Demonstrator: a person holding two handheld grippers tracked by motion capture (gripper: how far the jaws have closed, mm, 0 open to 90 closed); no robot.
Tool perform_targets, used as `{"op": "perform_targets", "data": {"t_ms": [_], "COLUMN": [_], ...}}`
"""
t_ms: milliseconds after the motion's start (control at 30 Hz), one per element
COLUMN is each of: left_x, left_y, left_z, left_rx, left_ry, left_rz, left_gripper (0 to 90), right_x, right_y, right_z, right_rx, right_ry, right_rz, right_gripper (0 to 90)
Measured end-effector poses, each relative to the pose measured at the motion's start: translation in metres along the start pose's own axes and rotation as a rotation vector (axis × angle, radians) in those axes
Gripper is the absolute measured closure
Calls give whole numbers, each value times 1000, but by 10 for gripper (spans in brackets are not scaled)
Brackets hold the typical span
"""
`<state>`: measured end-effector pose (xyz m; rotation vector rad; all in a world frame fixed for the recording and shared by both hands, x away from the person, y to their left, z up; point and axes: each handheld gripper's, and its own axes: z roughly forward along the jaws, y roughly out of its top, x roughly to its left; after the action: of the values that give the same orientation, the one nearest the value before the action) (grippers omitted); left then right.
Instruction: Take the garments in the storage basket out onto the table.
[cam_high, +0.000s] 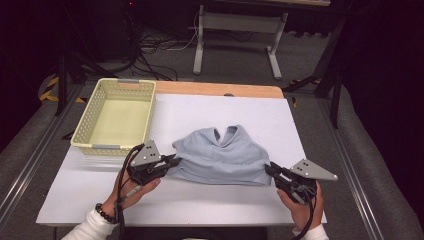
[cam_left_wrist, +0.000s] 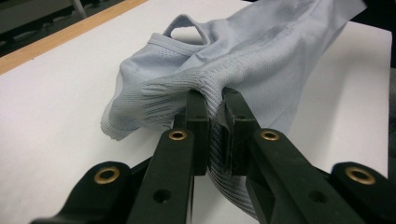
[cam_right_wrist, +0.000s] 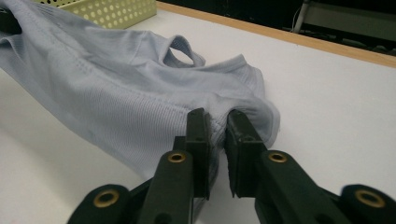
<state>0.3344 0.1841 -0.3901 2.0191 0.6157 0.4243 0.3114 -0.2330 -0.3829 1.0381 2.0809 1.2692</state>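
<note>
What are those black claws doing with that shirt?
A person holds a claw in each hand. The left claw pinches one bottom corner of the grey top, and the right claw pinches the other corner. The top hangs stretched between them over the white table. A yellow basket sits empty at the left.

White-topped table (cam_high: 165, 200) with a pale yellow basket (cam_high: 117, 117) and a grey top (cam_high: 220, 155).
</note>
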Motion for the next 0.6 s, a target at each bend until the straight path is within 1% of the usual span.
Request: {"op": "perform_targets", "data": {"t_ms": [67,100,133,167,200,233,267,300,333,367,433,467,500,533,567,600], "left_x": [-2,-3,-4,-5,-6,-7,-7,-7,-7,-6,-5,-5,-4,-3,0,2], "left_y": [-5,-6,-7,-8,-8,-8,-8,-8,-9,-10,-12,-13,-14,-15,-16,-17], "left_z": [-1,-3,-5,-7,-9,-10,-10,-9,-7,-5,2,6,10,15,19,24], "left_rx": [11,7,2,-5,-12,-11,-10,-6,0,8,23,34,46,58,65,76], "left_ry": [-4,-8,-4,-7,-10,-2,3,7,13,17,20,35,51,54,55,66], "left_rz": [3,5,3,5,8,12,14,18,21,17,25,36,45,51,49,43], "left_gripper": [787,764,764,766,766,765,765,755,755,745,732,679,679,641,603,603], "right_x": [2,2,2,0,0,-3,-3,-5,-5,-7,-11,-15,-15,-21,-24,-24], "right_y": [-1,-2,-2,-3,-3,-5,-5,-6,-6,-7,-9,-11,-11,-13,-14,-14], "right_z": [2,3,3,5,5,8,8,13,13,16,24,34,34,44,50,50], "right_rx": [8,6,6,8,8,9,9,10,10,10,16,35,35,60,75,75], "right_ry": [-8,-18,-18,-25,-25,-34,-34,-39,-39,-39,-35,-30,-30,-31,-25,-25], "right_rz": [-9,-11,-11,-8,-8,-9,-9,-11,-11,-6,-4,-5,-5,14,10,10], "right_gripper": [726,708,708,683,683,678,678,660,660,646,625,596,596,567,551,551]}}
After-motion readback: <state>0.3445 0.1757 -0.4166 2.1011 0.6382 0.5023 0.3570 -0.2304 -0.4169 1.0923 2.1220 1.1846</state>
